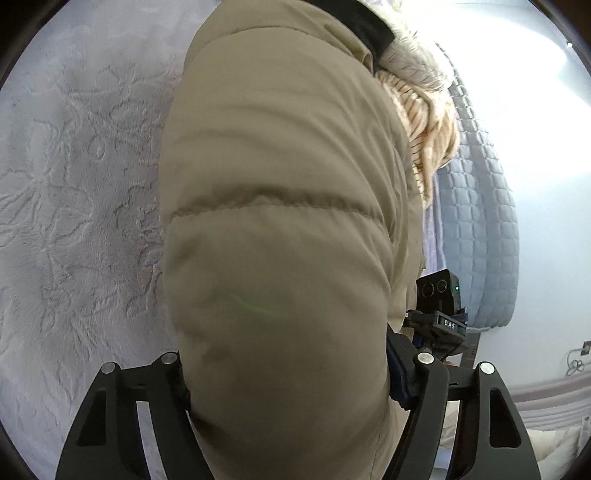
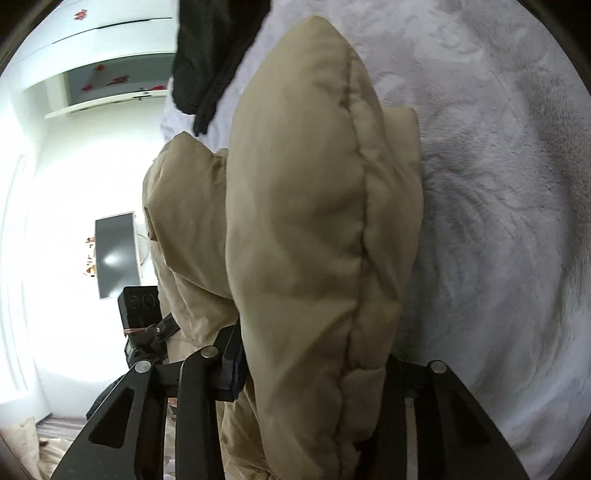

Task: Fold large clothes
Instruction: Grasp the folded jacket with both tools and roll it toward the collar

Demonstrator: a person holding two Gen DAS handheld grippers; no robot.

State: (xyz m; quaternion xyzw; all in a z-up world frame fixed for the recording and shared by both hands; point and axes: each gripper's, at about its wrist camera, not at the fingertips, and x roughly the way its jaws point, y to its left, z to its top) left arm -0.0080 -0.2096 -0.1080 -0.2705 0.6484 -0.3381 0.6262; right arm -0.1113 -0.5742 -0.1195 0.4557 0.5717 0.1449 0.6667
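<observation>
- Two grippers, both clamped on one puffy tan jacket (image 1: 280, 229), lifted over a grey embossed bedspread (image 1: 81, 177).
- Left gripper (image 1: 288, 387): jaws pressed against a quilted, padded section of the jacket that fills the gap between them and bulges forward past the fingertips. Bedspread lies to its left; the jacket's cream fur trim (image 1: 424, 122) and black collar band (image 1: 365, 26) sit ahead and right of it. A quilted blue blanket (image 1: 480, 221) hangs further right.
- Right gripper (image 2: 314, 391): jaws squeezed onto a seamed padded fold of the same jacket; the fold rises straight ahead of the fingers. A dark screen (image 2: 116, 254) is off to its left, bedspread to its right.
</observation>
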